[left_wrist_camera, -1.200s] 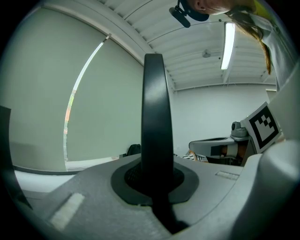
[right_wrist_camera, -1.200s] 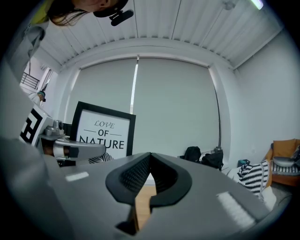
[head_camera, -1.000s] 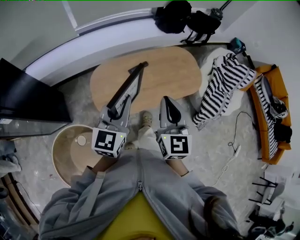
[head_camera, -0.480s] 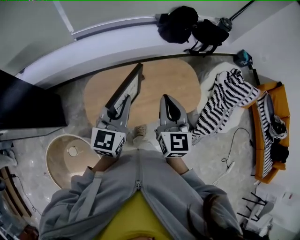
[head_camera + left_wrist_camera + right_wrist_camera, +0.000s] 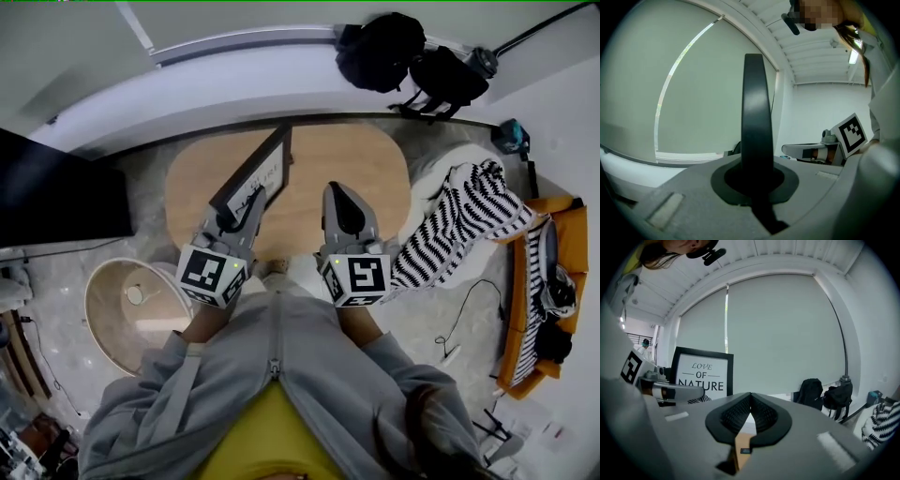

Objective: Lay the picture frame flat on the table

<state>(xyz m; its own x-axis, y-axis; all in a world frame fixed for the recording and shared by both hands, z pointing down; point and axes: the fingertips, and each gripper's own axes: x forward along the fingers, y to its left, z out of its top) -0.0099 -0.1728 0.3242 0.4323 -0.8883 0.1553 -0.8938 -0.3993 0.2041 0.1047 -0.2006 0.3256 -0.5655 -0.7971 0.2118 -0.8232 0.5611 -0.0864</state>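
Note:
A black picture frame (image 5: 255, 175) with a white print reading "LOVE OF NATURE" (image 5: 702, 373) is upright over the left part of the oval wooden table (image 5: 375, 164). My left gripper (image 5: 229, 221) is shut on its near lower edge. In the left gripper view the frame's black edge (image 5: 754, 117) rises straight from the clamped jaws. My right gripper (image 5: 336, 192) hovers over the table's near edge to the right of the frame, shut with nothing in it; its ridged pads (image 5: 761, 414) meet. Whether the frame touches the tabletop is hidden.
Two black bags (image 5: 380, 52) lie by the wall beyond the table. A striped cloth (image 5: 459, 220) drapes over a seat at the right, with an orange sofa (image 5: 555, 281) further right. A round low table (image 5: 112, 309) and a dark cabinet (image 5: 56, 197) sit at the left.
Both grippers have moved forward from the floor in front of the table to above it. The frame has travelled with the left gripper and still stands upright.

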